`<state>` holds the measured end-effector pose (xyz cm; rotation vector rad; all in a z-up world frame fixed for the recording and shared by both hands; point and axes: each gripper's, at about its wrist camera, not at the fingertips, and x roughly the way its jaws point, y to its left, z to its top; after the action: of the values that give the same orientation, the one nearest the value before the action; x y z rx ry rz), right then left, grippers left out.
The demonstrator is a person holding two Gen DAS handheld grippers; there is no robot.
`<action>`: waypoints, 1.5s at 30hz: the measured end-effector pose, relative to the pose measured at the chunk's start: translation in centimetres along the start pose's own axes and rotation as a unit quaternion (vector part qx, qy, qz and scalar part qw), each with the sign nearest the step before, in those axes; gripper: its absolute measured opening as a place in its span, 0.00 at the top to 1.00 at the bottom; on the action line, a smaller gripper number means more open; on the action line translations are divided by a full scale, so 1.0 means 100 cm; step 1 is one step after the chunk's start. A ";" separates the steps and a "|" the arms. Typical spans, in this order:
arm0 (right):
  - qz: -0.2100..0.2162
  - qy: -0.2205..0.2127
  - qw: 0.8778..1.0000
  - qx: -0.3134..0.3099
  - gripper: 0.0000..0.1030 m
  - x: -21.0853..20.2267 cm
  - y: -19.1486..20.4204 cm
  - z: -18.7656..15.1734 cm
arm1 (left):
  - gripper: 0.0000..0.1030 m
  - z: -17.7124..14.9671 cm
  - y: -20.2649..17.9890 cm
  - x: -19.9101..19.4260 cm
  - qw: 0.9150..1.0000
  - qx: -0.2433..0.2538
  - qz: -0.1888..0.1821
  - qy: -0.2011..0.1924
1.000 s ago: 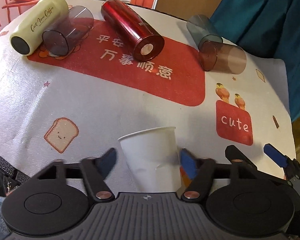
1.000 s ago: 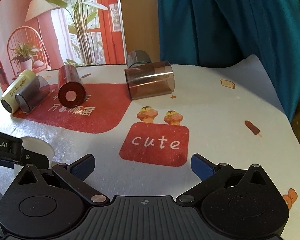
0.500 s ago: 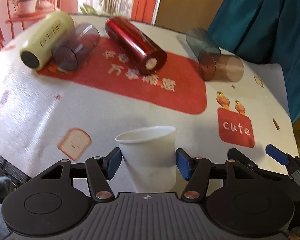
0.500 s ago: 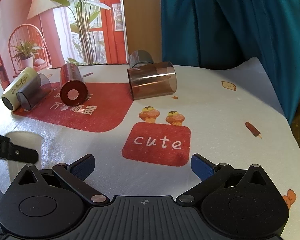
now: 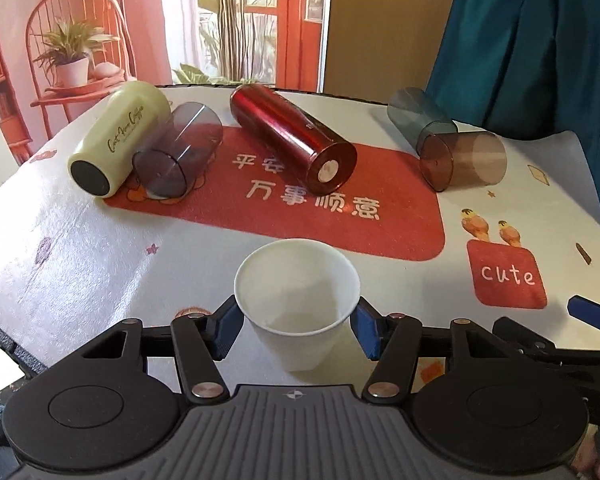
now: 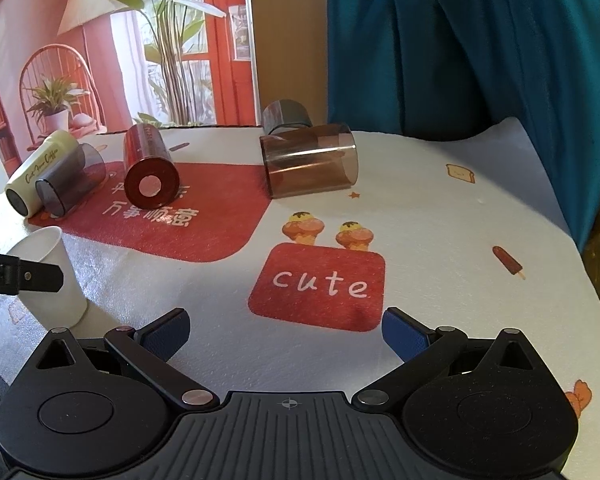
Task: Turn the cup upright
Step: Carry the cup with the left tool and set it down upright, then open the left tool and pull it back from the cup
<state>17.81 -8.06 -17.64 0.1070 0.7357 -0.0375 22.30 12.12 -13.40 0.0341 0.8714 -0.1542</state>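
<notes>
A white paper cup (image 5: 298, 304) stands upright on the tablecloth, mouth up, between the blue pads of my left gripper (image 5: 296, 330). The pads sit at each side of its upper wall with a thin gap showing, so the jaws stand open around it. In the right wrist view the cup (image 6: 54, 276) stands at the far left with a black left-gripper finger (image 6: 20, 276) across it. My right gripper (image 6: 286, 330) is wide open and empty over the cloth near the "cute" patch (image 6: 318, 286).
Several cups lie on their sides at the back: a cream tumbler (image 5: 116, 142), a smoky clear cup (image 5: 178, 156), a red tumbler (image 5: 294, 142), a grey-blue cup (image 5: 418, 114), a brown cup (image 5: 462, 160). The table edge (image 5: 4, 354) runs at near left; a teal curtain (image 6: 460, 40) hangs at right.
The left gripper tilted down and rose slightly, so the cup's open mouth now shows. Its pads have spread a little off the cup's wall. The right gripper barely moved.
</notes>
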 end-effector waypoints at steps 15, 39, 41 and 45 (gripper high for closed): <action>0.011 0.010 1.000 -0.004 0.01 -0.006 0.007 0.004 | 0.14 0.000 0.010 -0.005 0.997 -0.005 -0.051 0.050; 0.068 -0.007 0.997 -0.029 0.00 -0.149 0.084 0.036 | 0.00 -0.009 0.110 -0.163 0.997 0.000 0.010 -0.072; 0.068 -0.019 0.997 -0.027 0.00 -0.166 0.090 0.034 | 0.00 -0.014 0.114 -0.180 0.996 0.000 0.017 -0.087; 0.061 -0.043 0.996 -0.043 0.00 -0.195 0.102 0.027 | 0.00 -0.025 0.121 -0.210 0.994 -0.005 0.021 -0.112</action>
<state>5.83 1.70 -1.70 0.0671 0.6423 0.1054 8.88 26.87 0.60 0.0261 0.6478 -0.1119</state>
